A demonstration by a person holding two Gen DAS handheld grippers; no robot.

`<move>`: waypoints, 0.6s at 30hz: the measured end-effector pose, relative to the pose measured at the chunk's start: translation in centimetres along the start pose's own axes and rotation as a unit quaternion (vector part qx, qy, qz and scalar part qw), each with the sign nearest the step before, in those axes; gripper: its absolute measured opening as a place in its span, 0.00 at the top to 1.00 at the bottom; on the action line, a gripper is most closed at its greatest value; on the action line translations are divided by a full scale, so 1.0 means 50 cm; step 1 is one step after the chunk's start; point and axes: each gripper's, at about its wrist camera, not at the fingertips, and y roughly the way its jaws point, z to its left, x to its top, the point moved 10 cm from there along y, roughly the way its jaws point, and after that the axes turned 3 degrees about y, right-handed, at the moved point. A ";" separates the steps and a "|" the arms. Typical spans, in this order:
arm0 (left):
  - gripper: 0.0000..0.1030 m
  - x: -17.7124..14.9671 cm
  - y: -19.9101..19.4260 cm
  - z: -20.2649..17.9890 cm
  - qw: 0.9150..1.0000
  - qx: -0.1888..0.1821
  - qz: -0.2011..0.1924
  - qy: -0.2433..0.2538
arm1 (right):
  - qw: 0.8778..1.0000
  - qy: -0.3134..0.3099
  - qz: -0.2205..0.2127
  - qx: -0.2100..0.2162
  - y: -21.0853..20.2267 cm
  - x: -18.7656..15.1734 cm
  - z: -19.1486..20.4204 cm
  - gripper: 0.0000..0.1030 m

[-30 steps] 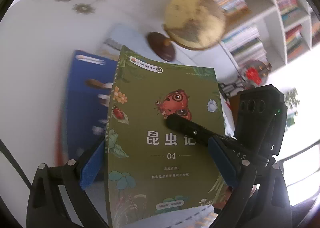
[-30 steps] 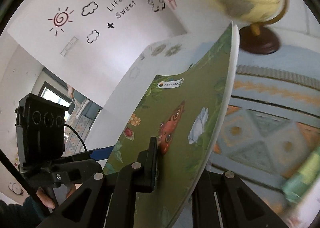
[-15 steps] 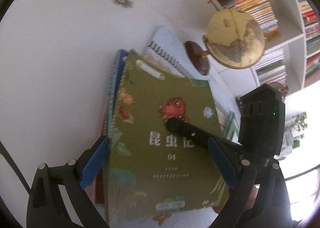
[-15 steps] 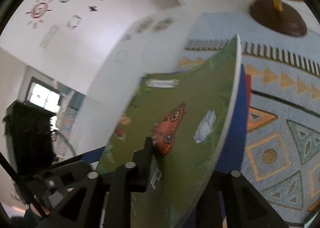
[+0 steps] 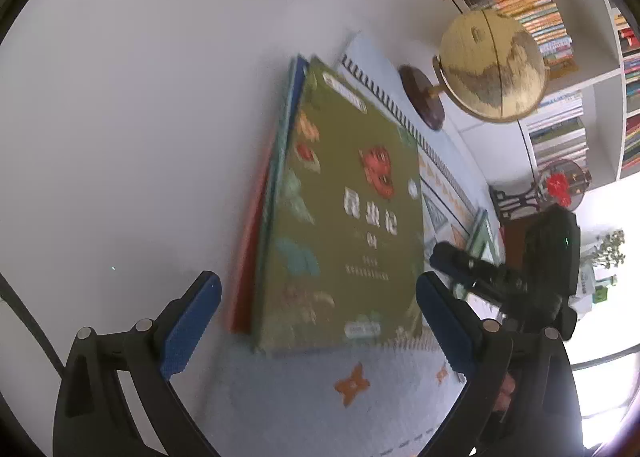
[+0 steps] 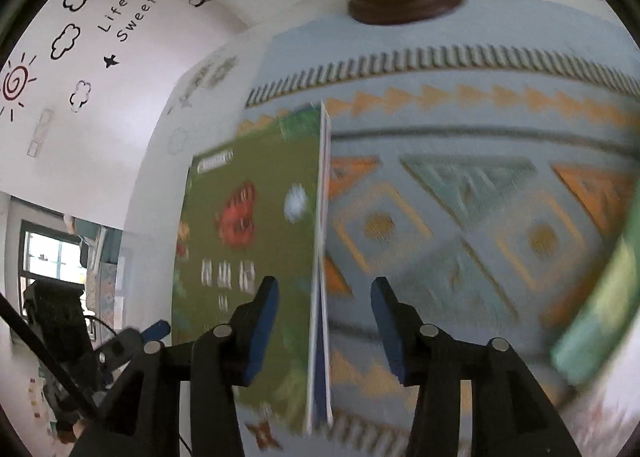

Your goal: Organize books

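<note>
1. Left cam catches the globe [image 5: 494,67] and bookshelves [image 5: 560,37]; right cam gets wall doodles [image 6: 80,37].
2. Green book [image 5: 344,209] lies atop the stack on the tabletop [image 5: 120,137], long axis running away toward the globe.
3. Right gripper [image 6: 322,317] jaws just opened, straddling its edge; left gripper [image 5: 318,309] spread wide, released.

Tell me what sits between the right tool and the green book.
Nothing visible does. The right tool has just been opening, and the green book stands on edge on the patterned mat, its edge in the gap, pads apart from it.
</note>
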 end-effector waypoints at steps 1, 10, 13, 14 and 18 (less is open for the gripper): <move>0.06 -0.011 0.005 -0.004 1.000 0.000 0.005 0.000 | 1.000 -0.004 0.001 -0.006 -0.006 -0.016 0.000 0.55; 0.05 -0.035 0.014 -0.025 1.000 -0.007 0.012 0.006 | 0.999 -0.006 0.034 0.007 0.028 -0.098 0.038 0.51; 0.04 -0.037 0.014 -0.027 1.000 -0.006 0.012 0.012 | 0.999 -0.009 0.032 0.003 0.035 -0.104 0.049 0.50; 0.04 -0.037 0.015 -0.027 1.000 -0.007 0.013 0.013 | 0.999 -0.009 0.031 0.001 0.035 -0.105 0.052 0.49; 0.04 -0.037 0.012 -0.023 1.000 -0.004 0.009 0.014 | 0.999 -0.030 0.029 -0.001 0.039 -0.112 0.071 0.41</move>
